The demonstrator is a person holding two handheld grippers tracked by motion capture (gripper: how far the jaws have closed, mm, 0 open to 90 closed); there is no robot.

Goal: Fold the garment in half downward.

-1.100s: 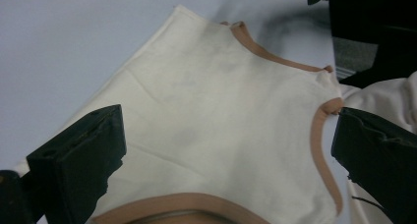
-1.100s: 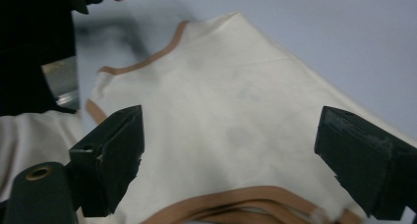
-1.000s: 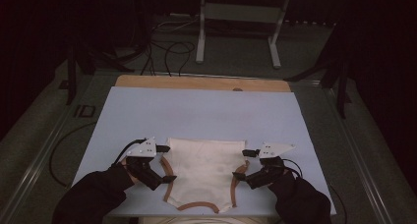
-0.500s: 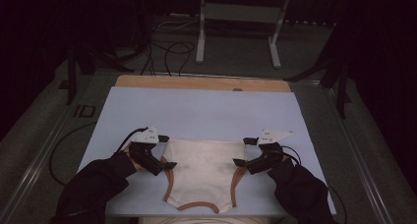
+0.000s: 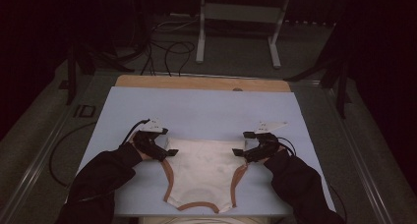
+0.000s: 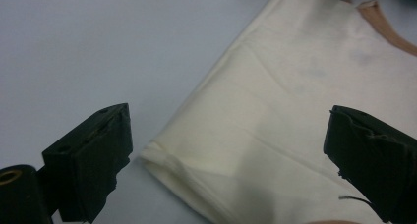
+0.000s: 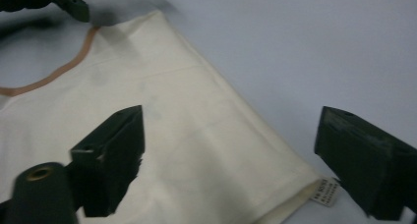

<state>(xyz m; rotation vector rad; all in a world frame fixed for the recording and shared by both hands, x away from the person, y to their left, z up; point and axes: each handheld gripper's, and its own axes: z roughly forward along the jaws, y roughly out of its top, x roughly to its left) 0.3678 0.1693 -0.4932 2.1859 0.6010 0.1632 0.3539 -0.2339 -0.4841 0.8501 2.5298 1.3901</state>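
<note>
A cream undergarment (image 5: 204, 167) with brown trim lies flat on the pale blue mat (image 5: 206, 111), waistband away from me. My left gripper (image 5: 166, 150) sits at its far left corner, and my right gripper (image 5: 242, 152) at its far right corner. In the left gripper view the left gripper (image 6: 226, 135) is open, the garment (image 6: 285, 106) corner lying on the mat between the jaws. In the right gripper view the right gripper (image 7: 231, 135) is open over the garment (image 7: 196, 135) corner, where a small white label (image 7: 326, 195) sticks out. Neither grips the fabric.
A wooden board edge (image 5: 201, 82) runs along the mat's far side. Beyond it stand a metal frame (image 5: 236, 27) and loose cables (image 5: 167, 52) on the floor. A small dark square (image 5: 84, 111) lies left of the mat. Dark sleeves (image 5: 98, 180) come in from the bottom.
Both grippers have moved forward, away from the person, along the garment's sides from near the leg openings to its two far corners. The garment has stayed flat.
</note>
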